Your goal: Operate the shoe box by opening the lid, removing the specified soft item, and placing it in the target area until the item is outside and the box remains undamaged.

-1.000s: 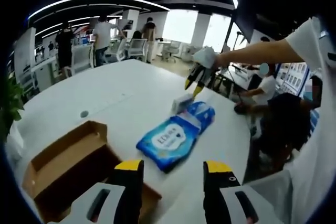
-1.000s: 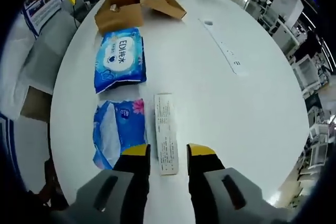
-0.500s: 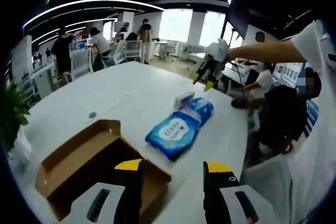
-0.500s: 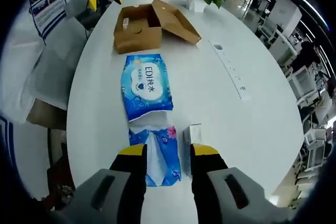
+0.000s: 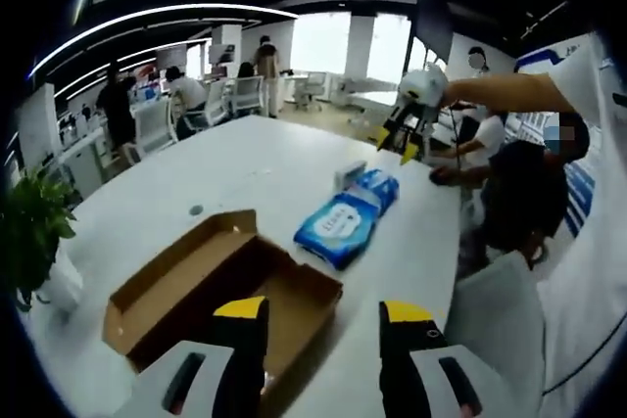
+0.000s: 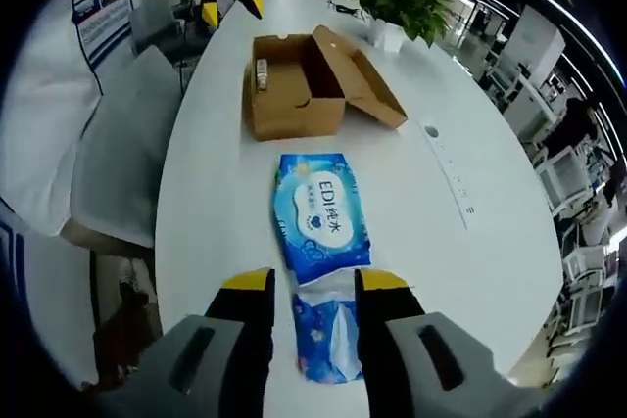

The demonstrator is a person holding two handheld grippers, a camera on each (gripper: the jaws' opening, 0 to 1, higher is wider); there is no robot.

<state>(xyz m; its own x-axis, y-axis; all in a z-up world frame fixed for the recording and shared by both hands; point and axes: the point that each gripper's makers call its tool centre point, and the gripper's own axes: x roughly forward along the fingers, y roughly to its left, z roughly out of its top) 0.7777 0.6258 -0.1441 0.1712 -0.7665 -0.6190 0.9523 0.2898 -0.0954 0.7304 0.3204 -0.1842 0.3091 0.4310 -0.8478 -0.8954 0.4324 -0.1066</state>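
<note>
In the right gripper view, the right gripper (image 6: 308,293) has its yellow-tipped black jaws apart with nothing between them, held over the near end of the white oval table (image 6: 216,203). Right past the tips lies a small blue soft tissue pack with a white middle and a bit of pink print (image 6: 328,335), and touching its far end is the bigger blue and white soft wet-wipes pack with "EDI" printed on it (image 6: 320,214), lying flat on the table, outside the box. Beyond that sits the brown cardboard shoe box (image 6: 294,95), lid flipped open to one side, looks undamaged, with a small pale item tucked at one inner wall (too small to tell what). Past it a green potted plant (image 6: 397,2) stands on the table.

In the left gripper view, the left gripper (image 5: 323,310) also has its jaws spread and empty, right over the open box's near corner, and the right gripper is held up over the far packs.
</note>
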